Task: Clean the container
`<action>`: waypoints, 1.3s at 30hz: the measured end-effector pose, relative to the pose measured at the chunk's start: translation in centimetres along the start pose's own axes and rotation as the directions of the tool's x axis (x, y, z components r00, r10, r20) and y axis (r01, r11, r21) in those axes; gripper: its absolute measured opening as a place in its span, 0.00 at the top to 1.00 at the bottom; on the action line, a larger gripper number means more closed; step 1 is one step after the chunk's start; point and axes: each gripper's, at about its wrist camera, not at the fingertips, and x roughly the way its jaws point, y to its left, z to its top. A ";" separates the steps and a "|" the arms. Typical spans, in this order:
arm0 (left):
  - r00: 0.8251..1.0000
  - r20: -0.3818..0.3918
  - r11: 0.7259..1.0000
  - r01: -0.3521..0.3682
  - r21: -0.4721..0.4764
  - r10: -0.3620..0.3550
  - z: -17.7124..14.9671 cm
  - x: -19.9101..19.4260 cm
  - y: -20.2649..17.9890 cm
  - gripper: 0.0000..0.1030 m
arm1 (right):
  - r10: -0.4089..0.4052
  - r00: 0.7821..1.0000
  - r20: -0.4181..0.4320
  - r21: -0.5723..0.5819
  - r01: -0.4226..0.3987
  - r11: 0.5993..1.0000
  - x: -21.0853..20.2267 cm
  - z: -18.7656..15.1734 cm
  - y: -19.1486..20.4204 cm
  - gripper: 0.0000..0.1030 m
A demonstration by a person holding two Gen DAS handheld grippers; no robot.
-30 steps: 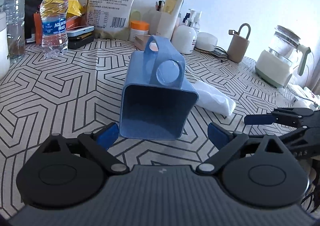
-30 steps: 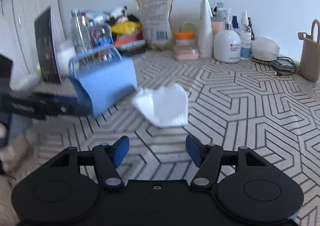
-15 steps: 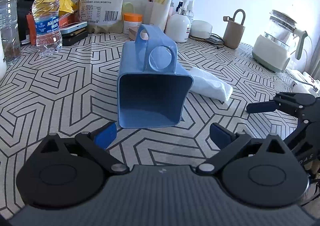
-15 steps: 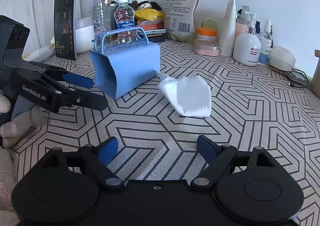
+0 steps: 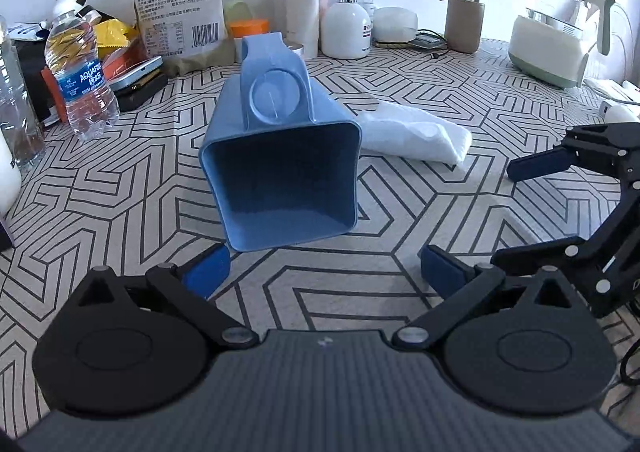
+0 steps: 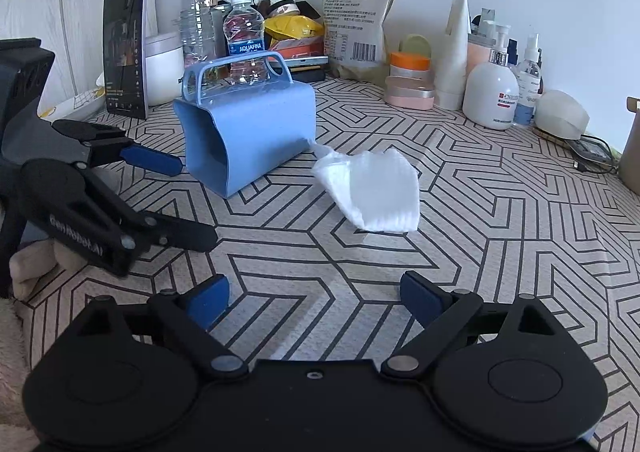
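A blue plastic container (image 5: 280,156) with a handle lies on its side on the patterned tabletop, its open mouth facing my left gripper (image 5: 326,272). That gripper is open and empty, just in front of the mouth. A folded white cloth (image 5: 416,134) lies right of the container, one corner touching it. In the right wrist view the container (image 6: 248,132) sits far left and the cloth (image 6: 372,188) lies ahead of my right gripper (image 6: 316,298), which is open and empty. The left gripper (image 6: 176,200) shows at the left there; the right gripper (image 5: 516,212) shows at the right in the left wrist view.
Along the back wall stand water bottles (image 5: 82,76), a large food bag (image 5: 180,0), lotion and pump bottles (image 5: 346,32), a beige bag (image 5: 464,20) and a kettle (image 5: 552,40). A dark tablet (image 6: 126,40) and white jar (image 6: 164,66) stand at the far left.
Both grippers have drawn back a little and the view has steadied. The container and the cloth stay in place. Both grippers remain open.
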 end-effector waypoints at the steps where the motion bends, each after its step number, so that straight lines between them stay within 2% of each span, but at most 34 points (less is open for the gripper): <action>1: 1.000 -0.001 1.000 0.000 -0.001 0.000 0.0 0.0 0.0 0.00 | 0.002 1.000 0.001 0.001 -0.002 1.000 0.0 0.0 0.0 0.07; 39: 1.000 0.000 1.000 -0.013 -0.006 0.013 -0.5 -0.3 -0.1 0.00 | 0.022 1.000 0.021 0.049 -0.023 0.999 -0.1 -0.1 -0.6 0.07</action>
